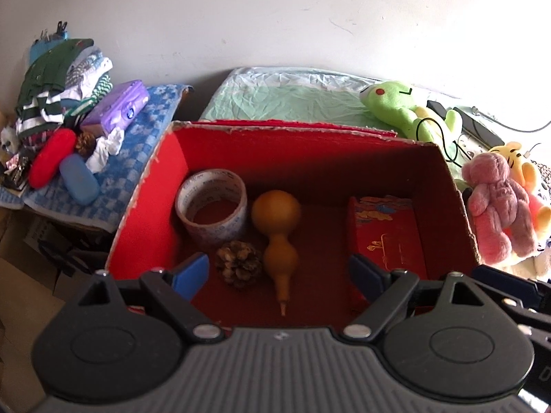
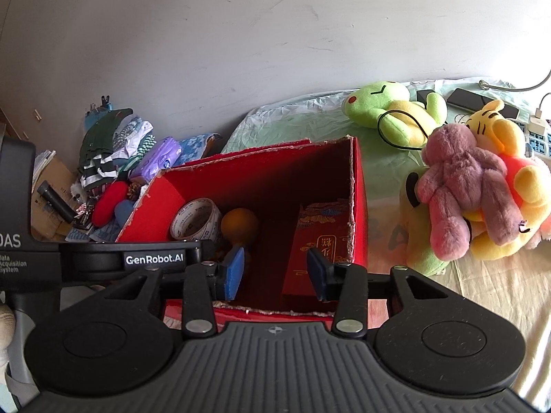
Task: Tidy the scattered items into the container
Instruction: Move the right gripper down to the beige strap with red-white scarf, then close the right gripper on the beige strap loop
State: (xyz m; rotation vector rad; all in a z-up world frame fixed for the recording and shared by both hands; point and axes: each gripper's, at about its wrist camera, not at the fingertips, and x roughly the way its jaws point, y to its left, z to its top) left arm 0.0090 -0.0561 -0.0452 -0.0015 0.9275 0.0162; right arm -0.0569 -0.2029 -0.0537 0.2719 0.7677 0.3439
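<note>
A red cardboard box point(image 1: 310, 158) point(image 2: 261, 179) stands open on the bed. Inside lie a tape roll point(image 1: 211, 206) point(image 2: 196, 220), an orange gourd point(image 1: 275, 213) point(image 2: 239, 223), a pinecone point(image 1: 237, 263) and a red gift carton point(image 1: 385, 237) point(image 2: 320, 237). My left gripper point(image 1: 277, 273) hangs over the box's near edge, open wide and empty. My right gripper point(image 2: 277, 272) hovers beside it over the same edge, partly open with nothing between its blue pads. A pink plush bear point(image 1: 496, 206) point(image 2: 461, 179) lies outside, right of the box.
A green frog plush point(image 2: 378, 103) and a yellow bear plush point(image 2: 506, 158) lie on the bed by cables and a phone point(image 2: 478, 101). Left of the box, a blue towel holds a red case point(image 1: 51, 155), a blue case point(image 1: 79, 179), a purple tissue pack point(image 1: 117, 108) and piled clothes point(image 1: 62, 79).
</note>
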